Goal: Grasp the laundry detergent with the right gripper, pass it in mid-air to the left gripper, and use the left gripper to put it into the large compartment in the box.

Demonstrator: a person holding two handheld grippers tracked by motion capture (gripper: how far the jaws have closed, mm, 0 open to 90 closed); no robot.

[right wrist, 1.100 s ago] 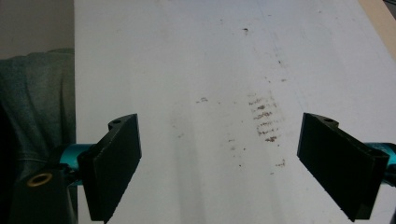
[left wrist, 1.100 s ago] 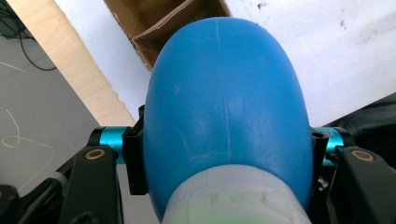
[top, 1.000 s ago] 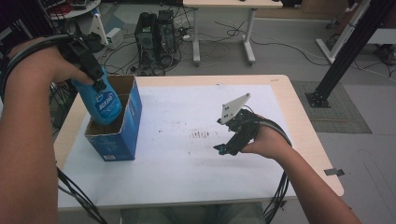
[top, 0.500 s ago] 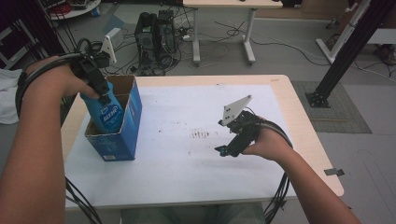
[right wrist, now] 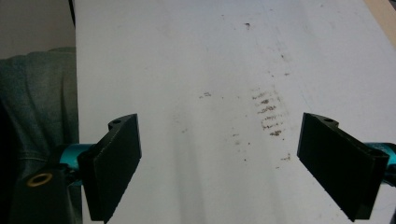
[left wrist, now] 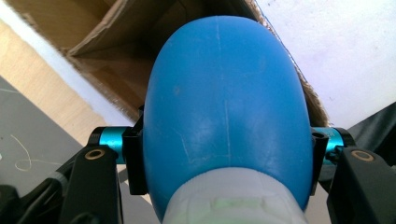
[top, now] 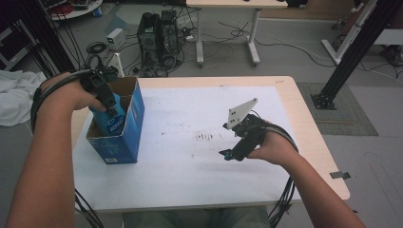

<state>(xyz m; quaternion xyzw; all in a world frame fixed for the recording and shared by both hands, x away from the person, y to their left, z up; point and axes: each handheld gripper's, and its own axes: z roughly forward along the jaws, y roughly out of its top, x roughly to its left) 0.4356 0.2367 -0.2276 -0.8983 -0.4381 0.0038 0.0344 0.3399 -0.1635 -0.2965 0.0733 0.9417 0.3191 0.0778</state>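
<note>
A blue plastic bottle [top: 114, 118] with a white label stands partly sunk into an open blue cardboard box [top: 130, 128] at the table's left. My left gripper [top: 108, 102] is shut on the bottle near its top. In the left gripper view the bottle's blue body [left wrist: 226, 112] bulges between both jaws, with the box's brown inside [left wrist: 116, 51] below it. My right gripper [top: 229, 154] rests low over the white sheet at the right, open, with nothing between its fingers [right wrist: 114, 163].
A white sheet [top: 190, 156] covers most of the wooden table [top: 309, 128], with dark smudges [top: 204, 137] near its middle. Beyond the far edge are computer towers [top: 157, 33], cables and another table's legs. A black frame post [top: 351, 47] stands at the right.
My left gripper has gone down with the bottle, which now sits deeper in the box. The right gripper has stayed where it was.
</note>
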